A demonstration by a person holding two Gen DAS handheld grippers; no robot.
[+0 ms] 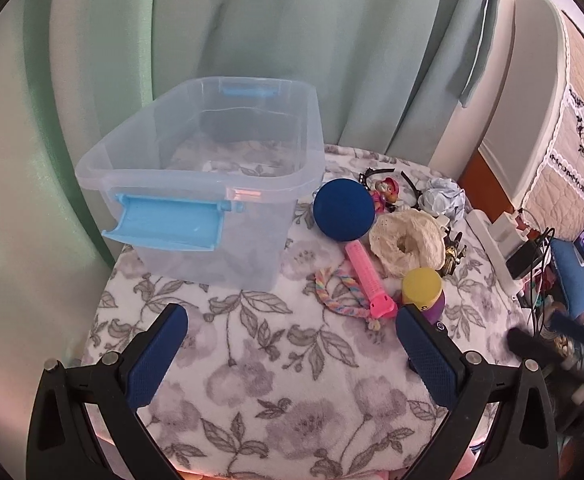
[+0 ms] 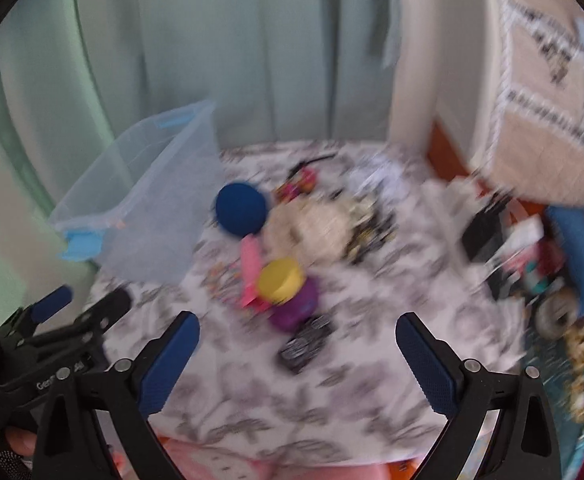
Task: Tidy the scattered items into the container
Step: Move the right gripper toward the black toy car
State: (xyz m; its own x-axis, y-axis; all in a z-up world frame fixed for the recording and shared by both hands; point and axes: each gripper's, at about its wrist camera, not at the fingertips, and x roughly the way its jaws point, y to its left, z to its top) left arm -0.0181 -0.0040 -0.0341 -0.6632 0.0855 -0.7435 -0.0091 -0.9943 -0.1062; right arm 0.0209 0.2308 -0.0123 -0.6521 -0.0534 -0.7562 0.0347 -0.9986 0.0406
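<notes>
Both tools, the left tool [image 1: 292, 316] and right tool [image 2: 297, 324], hang wide apart and empty above the floral-clothed worktop [image 1: 276, 364], so a hasty grab could roll the dark blue rubber ball [image 1: 343, 207] away from the clear plastic container [image 1: 196, 176] just beside it.

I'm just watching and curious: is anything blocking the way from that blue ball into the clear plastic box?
Nothing visible does. The blue ball lies on the flowered cloth right beside the clear box, which has no lid on. Only the box's own wall has to be cleared. Both grippers, left and right, are open and empty.
</notes>
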